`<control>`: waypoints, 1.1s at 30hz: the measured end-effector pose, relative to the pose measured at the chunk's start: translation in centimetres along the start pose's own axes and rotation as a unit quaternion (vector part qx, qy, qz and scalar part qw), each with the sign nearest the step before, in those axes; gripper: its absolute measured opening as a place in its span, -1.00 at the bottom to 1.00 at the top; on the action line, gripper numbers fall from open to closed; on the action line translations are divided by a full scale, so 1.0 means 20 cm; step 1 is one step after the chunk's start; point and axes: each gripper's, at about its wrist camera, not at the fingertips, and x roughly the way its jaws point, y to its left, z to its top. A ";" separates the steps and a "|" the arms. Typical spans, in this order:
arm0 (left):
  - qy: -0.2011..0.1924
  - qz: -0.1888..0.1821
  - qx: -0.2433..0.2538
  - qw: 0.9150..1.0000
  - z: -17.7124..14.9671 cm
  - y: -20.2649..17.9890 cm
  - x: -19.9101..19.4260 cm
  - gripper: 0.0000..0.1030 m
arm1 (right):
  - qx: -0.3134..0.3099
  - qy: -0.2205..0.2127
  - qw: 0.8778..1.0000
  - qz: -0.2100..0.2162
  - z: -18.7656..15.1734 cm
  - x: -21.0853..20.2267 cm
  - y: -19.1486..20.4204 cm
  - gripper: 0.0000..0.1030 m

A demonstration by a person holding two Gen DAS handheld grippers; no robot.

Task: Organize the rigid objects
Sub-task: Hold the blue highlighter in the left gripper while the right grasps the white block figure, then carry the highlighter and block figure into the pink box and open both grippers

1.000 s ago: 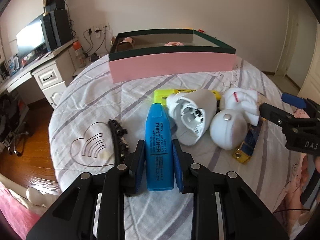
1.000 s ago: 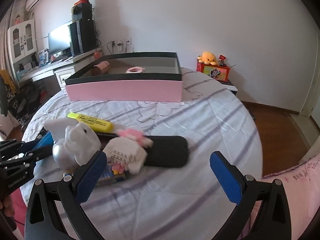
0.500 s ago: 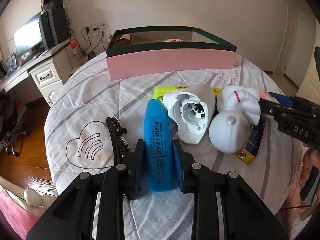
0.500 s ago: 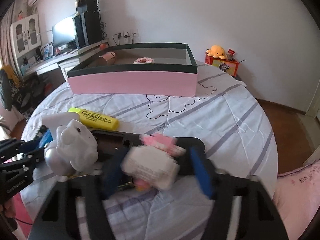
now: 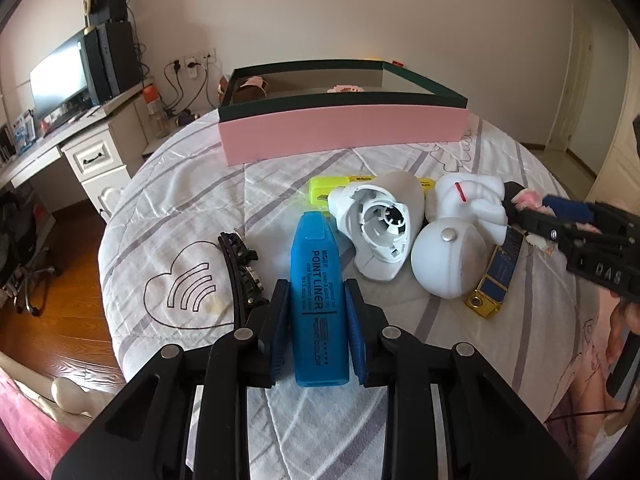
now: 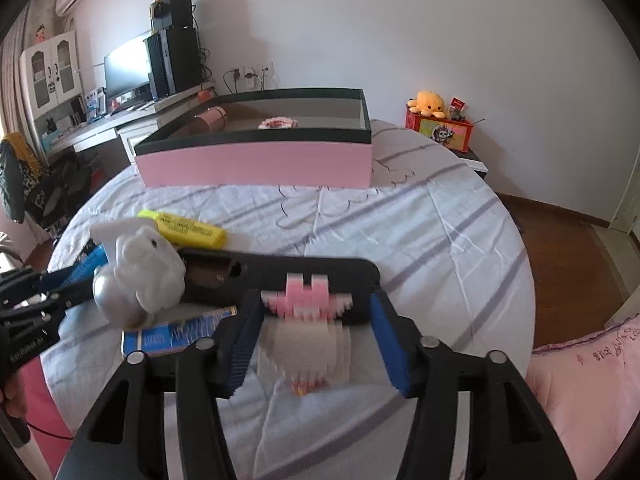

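A round bed (image 5: 168, 184) under a white sheet with grey stripes fills a room with a desk and monitor along the far wall, and a pink box (image 5: 344, 136) with a dark green rim sits open at the far side of it. The left gripper (image 5: 318, 322) is clamped on a blue highlighter (image 5: 318, 300) lying flat on the sheet, both blue pads pressed to its sides. A black hair clip (image 5: 240, 268) lies just beside its left finger, and ahead are a white plastic cone piece (image 5: 380, 224), a white rabbit figure (image 5: 460, 232) on a round base and a yellow highlighter (image 6: 184, 228), crowding the way to the box. The right gripper (image 6: 314, 340) straddles a white and pink block figure (image 6: 306, 340) resting partly on a black remote (image 6: 280, 276); its jaws are opening, the left pad seems to touch the figure though motion blur makes that unsure, and a gap shows at the right pad. A blue and gold lighter (image 6: 176, 336) lies beneath the rabbit. A second ago the right jaws stood wide apart and farther from the block figure; they have since come in around it. The left gripper keeps the same hold on the blue highlighter, unmoved.
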 end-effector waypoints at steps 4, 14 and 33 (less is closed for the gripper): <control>-0.002 -0.003 0.000 1.000 0.00 -0.01 -0.01 -0.48 | 0.000 0.011 1.000 0.003 -0.04 0.04 0.00 0.11; -0.023 0.002 -0.004 1.000 0.03 0.01 -0.11 -0.49 | -0.003 -0.007 1.000 0.006 0.02 -0.04 -0.02 -0.12; 0.019 -0.012 -0.002 1.000 0.00 -0.02 0.04 -0.41 | -0.005 -0.007 1.000 0.025 0.05 -0.06 -0.01 -0.12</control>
